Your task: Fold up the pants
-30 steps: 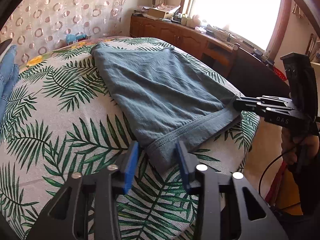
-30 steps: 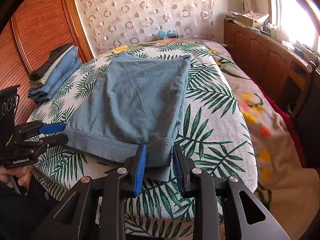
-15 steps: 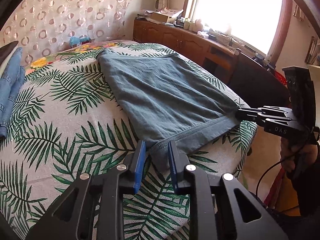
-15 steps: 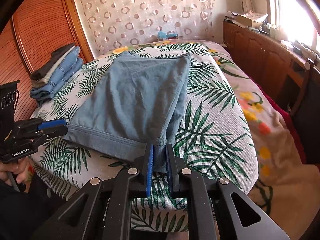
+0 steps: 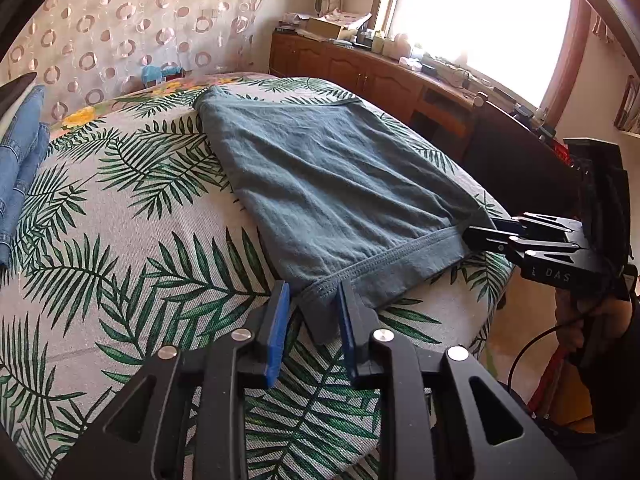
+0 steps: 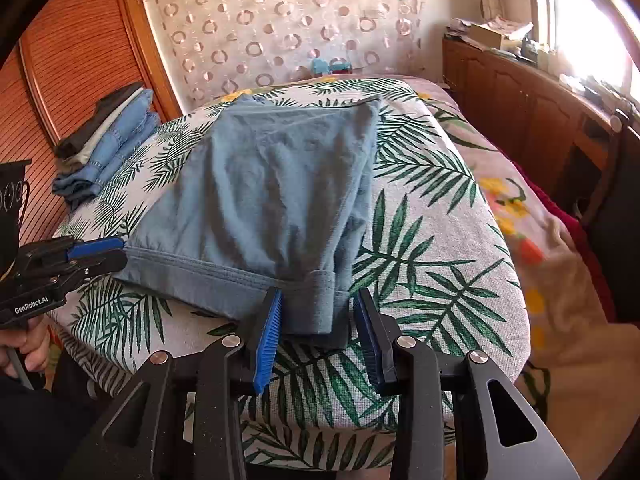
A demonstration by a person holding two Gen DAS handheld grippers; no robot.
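Blue-grey pants (image 5: 332,188) lie folded flat on the palm-leaf bedspread (image 5: 132,264), waistband toward the near edge; they also show in the right wrist view (image 6: 268,200). My left gripper (image 5: 312,308) is open, its blue pads on either side of one waistband corner. My right gripper (image 6: 318,312) is open around the other waistband corner. In the left wrist view the right gripper (image 5: 476,232) sits at the far corner. In the right wrist view the left gripper (image 6: 108,252) sits at the left corner.
A stack of folded jeans and clothes (image 6: 108,140) lies at the bed's left side by a wooden slatted door (image 6: 72,68). A wooden cabinet (image 6: 532,108) with clutter runs under the window on the right. A floral blanket (image 6: 532,240) drapes the bed's right edge.
Both grippers closed on the waistband corners half a second ago and have now opened again, the pads standing apart around the corners. The pants lie as before.
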